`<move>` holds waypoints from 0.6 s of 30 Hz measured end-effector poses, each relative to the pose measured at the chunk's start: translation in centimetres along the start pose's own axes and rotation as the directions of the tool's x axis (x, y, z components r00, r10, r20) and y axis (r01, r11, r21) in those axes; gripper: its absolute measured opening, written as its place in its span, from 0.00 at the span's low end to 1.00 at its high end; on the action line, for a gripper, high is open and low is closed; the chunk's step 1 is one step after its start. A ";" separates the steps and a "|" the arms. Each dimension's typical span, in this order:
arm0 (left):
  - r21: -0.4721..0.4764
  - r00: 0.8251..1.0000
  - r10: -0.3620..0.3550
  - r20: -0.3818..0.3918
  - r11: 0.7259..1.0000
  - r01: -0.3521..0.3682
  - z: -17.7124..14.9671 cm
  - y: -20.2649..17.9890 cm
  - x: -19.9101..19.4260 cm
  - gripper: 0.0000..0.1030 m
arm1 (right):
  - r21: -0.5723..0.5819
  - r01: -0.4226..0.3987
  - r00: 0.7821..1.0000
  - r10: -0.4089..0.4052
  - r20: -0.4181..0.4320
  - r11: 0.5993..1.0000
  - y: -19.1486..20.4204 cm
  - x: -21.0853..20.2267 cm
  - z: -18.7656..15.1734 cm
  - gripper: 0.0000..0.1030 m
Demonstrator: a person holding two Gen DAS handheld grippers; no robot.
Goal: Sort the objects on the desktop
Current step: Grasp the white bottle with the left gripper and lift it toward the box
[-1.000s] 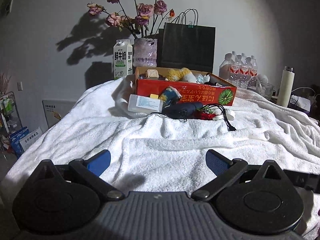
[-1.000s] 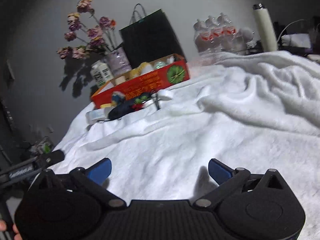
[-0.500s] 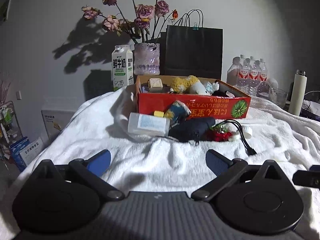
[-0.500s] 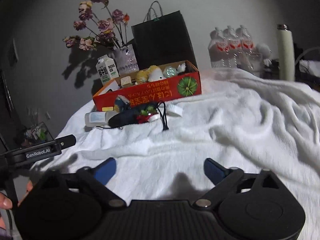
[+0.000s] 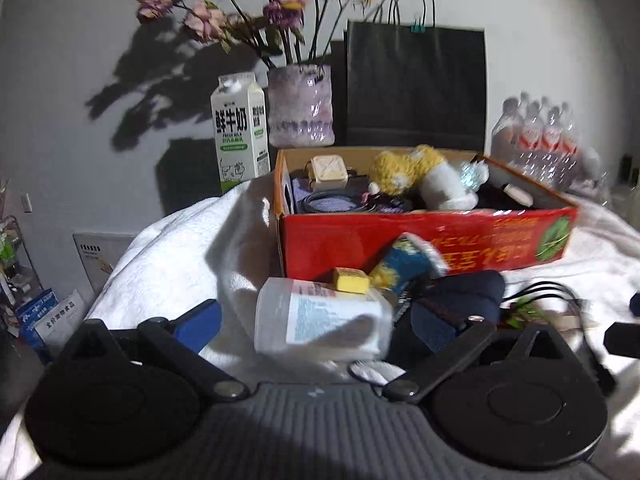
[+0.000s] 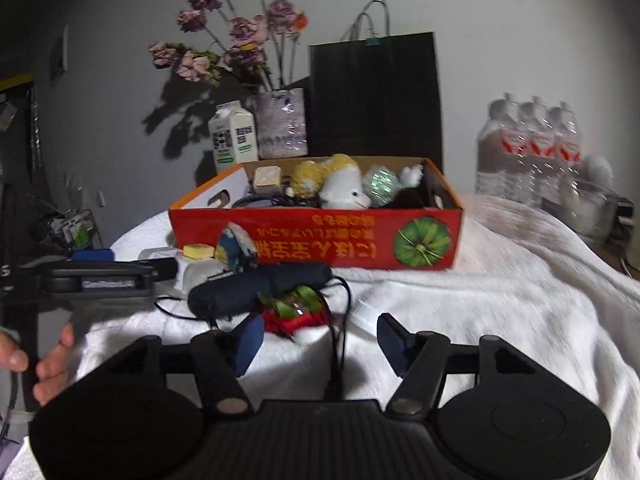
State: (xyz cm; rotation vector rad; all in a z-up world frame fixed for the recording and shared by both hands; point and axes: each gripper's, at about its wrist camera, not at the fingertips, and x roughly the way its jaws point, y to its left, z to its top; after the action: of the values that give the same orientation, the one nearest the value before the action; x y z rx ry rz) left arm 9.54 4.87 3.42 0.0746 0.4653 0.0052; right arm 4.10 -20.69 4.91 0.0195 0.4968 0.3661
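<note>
while the left gripper (image 5: 316, 320) is hovering with its fingers (image 5: 200, 318) spread wide around a clear plastic bottle (image 5: 320, 320) without pressing on it, the right gripper (image 6: 318, 334) is narrowing its fingers (image 6: 390, 334) over a black cable (image 6: 334, 332), and neither pad is touching anything yet. both are pointing toward a pile of loose objects lying on a white towel (image 6: 500, 300) that is covering the counter.

seen from the right wrist, a dark folded umbrella (image 6: 256, 286) is lying at eleven o'clock from the right gripper, a red and green item (image 6: 294, 310) is sitting just at twelve o'clock, touching the cable, and a small yellow block (image 6: 198, 251) is resting on the bottle further toward ten o'clock. a blue and yellow packet (image 5: 408, 258) is leaning against the red cardboard box (image 6: 320, 242), which is standing behind the pile and holding a plush toy (image 6: 340, 186) among other things.

a milk carton (image 5: 240, 128), a vase of flowers (image 5: 300, 106), a black paper bag (image 5: 416, 88) and packed water bottles (image 6: 528, 152) are standing beyond the box. a person's hand (image 6: 48, 364) is showing at nine o'clock.
</note>
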 end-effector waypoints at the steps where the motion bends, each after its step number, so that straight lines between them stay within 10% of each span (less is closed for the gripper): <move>1: 0.010 1.000 0.001 -0.005 1.000 -0.001 0.1 0.0 0.6 1.00 | -0.012 0.007 1.000 -0.007 -0.005 1.000 0.2 0.6 0.2 0.60; 7: 0.039 0.999 -0.021 -0.040 0.999 0.023 -0.1 -0.2 2.7 1.00 | -0.028 -0.065 0.998 0.064 -0.017 0.998 1.2 4.0 2.1 0.59; 11: 0.010 0.998 -0.039 -0.056 0.999 0.040 -0.2 0.4 2.6 0.81 | -0.048 -0.139 0.990 0.137 -0.035 0.989 2.5 7.6 4.4 0.55; 17: 0.002 0.999 -0.039 -0.035 0.999 0.039 -0.3 1.0 0.9 0.80 | -0.070 -0.199 0.974 0.189 -0.127 0.978 4.7 14.4 6.7 0.37; 18: -0.002 0.999 -0.042 -0.033 0.999 0.042 -0.3 1.2 0.5 0.80 | -0.061 -0.207 0.968 0.196 -0.154 0.976 4.9 15.1 6.8 0.18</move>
State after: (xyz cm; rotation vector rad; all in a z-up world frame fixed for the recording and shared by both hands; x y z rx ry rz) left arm 9.84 6.09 3.03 0.0631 0.5003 -0.0348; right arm 17.95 -10.34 4.44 -0.0314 0.6287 0.5891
